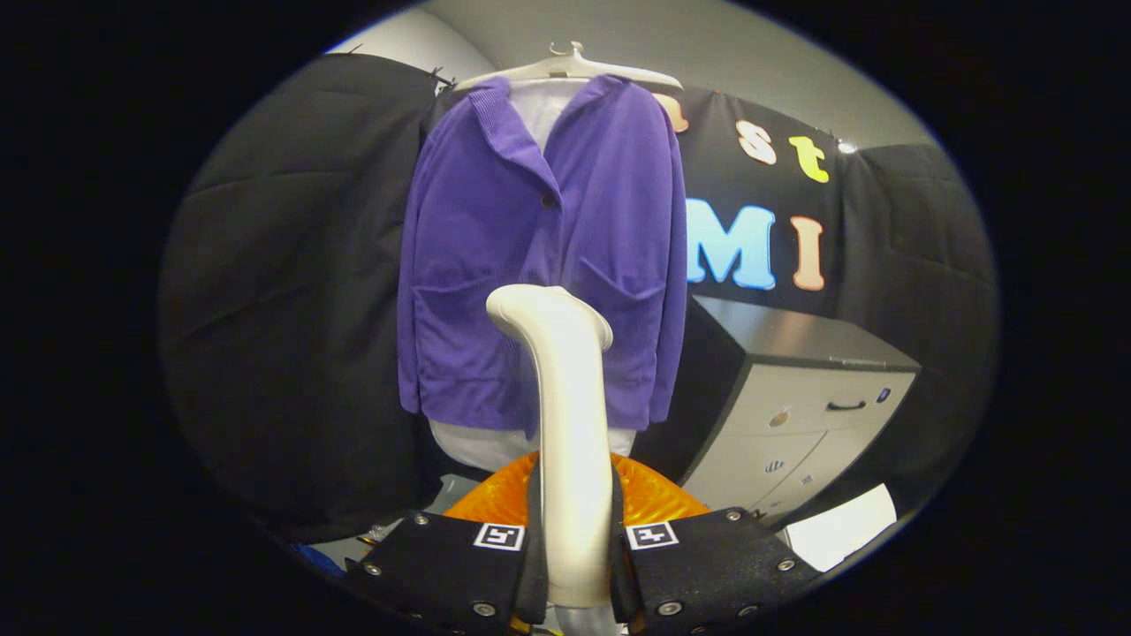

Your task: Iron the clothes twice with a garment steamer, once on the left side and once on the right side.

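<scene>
Your garment steamer (565, 397) hides the purple jacket's (495, 265) lower middle, and its own base is cut off below the fingers (459, 565)

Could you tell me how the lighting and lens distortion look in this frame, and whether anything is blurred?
Gripper view: even indoor light, the purple jacket sharp and well lit; strong fisheye bending curves the cabinet and the booth wall; one small glare spot up on the wall; the gripper, shut on the steamer, looks slightly soft up close.
</scene>
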